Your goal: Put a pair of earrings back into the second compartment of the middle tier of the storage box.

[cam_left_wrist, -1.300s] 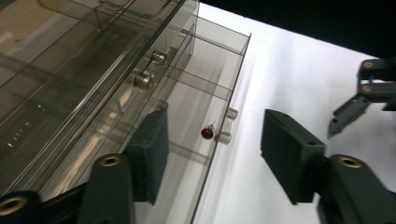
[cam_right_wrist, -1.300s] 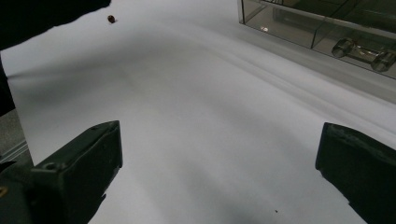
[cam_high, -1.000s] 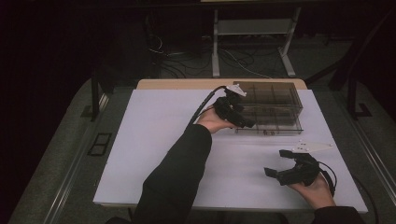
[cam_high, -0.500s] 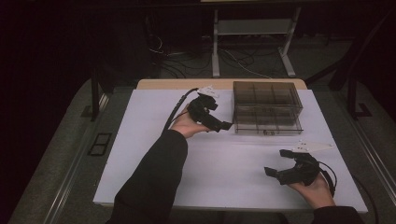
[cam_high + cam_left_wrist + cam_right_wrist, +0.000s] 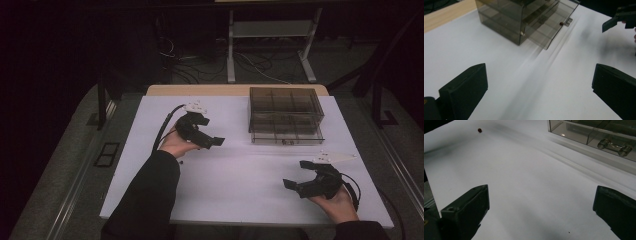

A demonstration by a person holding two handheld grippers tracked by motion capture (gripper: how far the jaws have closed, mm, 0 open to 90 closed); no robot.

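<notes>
Left tool (image 5: pixel 207 140) jaws wide apart, empty, at nine o'clock of the smoked clear drawer box (image 5: pixel 285 115), right tool (image 5: pixel 305 185) open, empty, at five o'clock on the white desk (image 5: pixel 240 175)

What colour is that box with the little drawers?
Smoky brown see-through plastic; the box shows best in the left gripper view.

Far corner of the smoked drawer box (image 5: pixel 524 17) cropped at twelve o'clock in the left gripper view; small brown object (image 5: pixel 479 130) too tiny to identify.
</notes>
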